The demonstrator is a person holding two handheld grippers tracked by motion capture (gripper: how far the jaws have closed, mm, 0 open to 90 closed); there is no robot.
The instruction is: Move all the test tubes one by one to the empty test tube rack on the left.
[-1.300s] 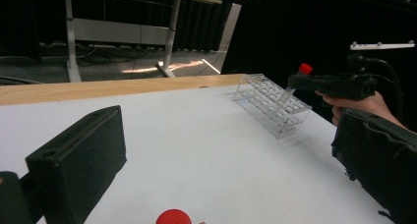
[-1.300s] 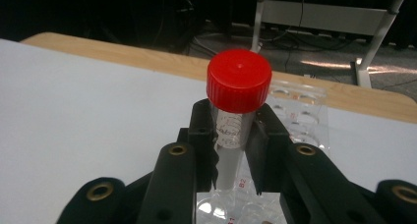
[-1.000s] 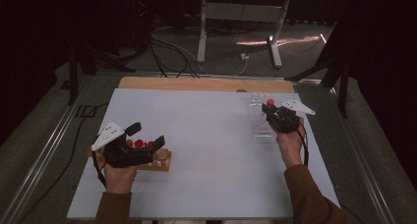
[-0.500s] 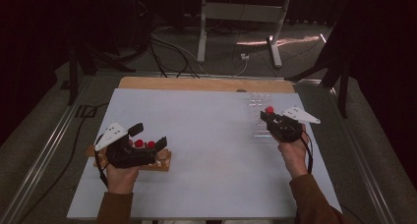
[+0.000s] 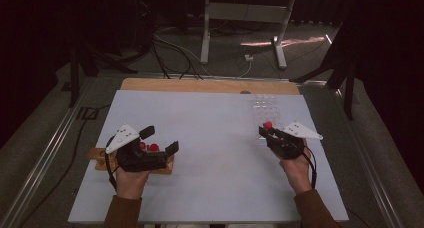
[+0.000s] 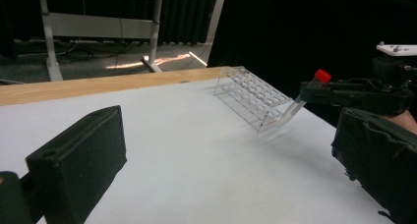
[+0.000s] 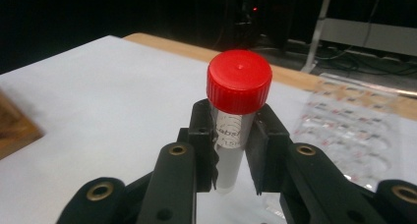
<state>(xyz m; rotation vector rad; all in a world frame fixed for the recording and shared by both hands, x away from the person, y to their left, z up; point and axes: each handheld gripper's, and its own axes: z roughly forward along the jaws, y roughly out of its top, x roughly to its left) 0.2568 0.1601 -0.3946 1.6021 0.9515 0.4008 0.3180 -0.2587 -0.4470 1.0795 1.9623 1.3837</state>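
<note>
Where the right gripper (image 7: 235, 150) clamps, tube (image 7: 232, 135) label half hidden.

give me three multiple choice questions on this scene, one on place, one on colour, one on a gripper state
1. Where is the clear rack?
A. at the table's far right
B. at its near left
C. on the floor

2. What colour is the cap of the tube?
A. blue
B. red
C. white

3. How is the right gripper?
A. open, nothing in it
B. shut on the tube
C. shut on the rack

Answers:
1 A, the high view shows it by the far right edge.
2 B, the cap is plainly red.
3 B, its jaws press both sides of the tube below the cap.
</note>
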